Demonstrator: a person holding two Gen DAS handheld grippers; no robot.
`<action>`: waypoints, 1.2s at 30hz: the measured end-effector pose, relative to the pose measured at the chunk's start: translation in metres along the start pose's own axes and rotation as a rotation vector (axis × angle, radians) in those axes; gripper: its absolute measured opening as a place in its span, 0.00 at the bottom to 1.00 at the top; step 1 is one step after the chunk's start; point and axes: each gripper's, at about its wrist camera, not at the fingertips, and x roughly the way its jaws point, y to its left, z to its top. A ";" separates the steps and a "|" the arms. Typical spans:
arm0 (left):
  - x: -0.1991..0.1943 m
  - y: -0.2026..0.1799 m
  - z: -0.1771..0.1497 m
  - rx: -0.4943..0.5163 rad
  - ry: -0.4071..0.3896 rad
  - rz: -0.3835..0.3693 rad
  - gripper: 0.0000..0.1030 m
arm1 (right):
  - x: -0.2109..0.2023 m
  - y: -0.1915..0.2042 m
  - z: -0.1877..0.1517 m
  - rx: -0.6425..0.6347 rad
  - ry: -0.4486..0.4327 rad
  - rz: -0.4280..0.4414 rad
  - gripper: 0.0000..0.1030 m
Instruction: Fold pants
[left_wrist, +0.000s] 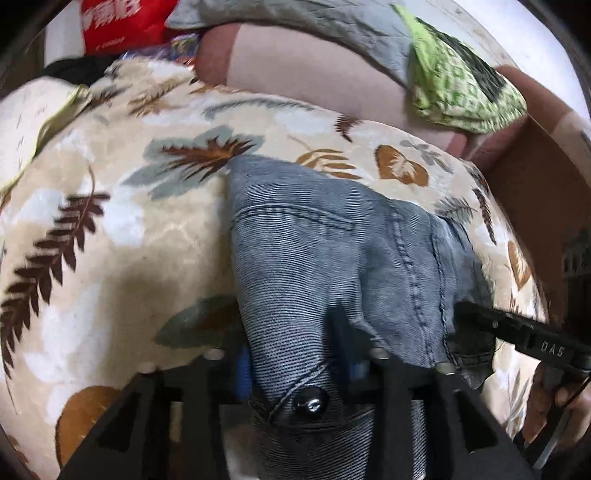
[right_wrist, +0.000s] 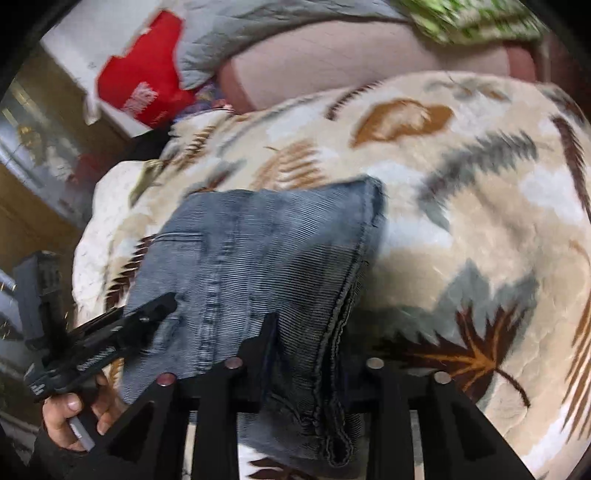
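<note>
— What does the left gripper (left_wrist: 301, 354) hold?
— Jaws spread, waistband of the folded grey pants (left_wrist: 332, 266) between them, no pinch visible.
— And the right gripper (right_wrist: 306, 354)?
— Spread around the pants' hem, mid-blanket (right_wrist: 480, 206).

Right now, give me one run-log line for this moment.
task: fold pants | pants: folded bundle on leaf-print blanket | left gripper: fabric between jaws | right gripper: fabric between jaws
</note>
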 end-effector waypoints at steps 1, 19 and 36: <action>-0.003 0.004 0.000 -0.018 0.000 0.007 0.64 | -0.001 -0.005 -0.001 0.018 0.005 -0.003 0.49; -0.057 -0.023 -0.046 0.092 -0.097 0.192 0.79 | -0.029 0.025 -0.060 -0.185 -0.025 -0.244 0.70; -0.037 -0.015 -0.059 0.047 -0.072 0.133 0.85 | -0.044 0.030 -0.049 -0.156 -0.089 -0.271 0.80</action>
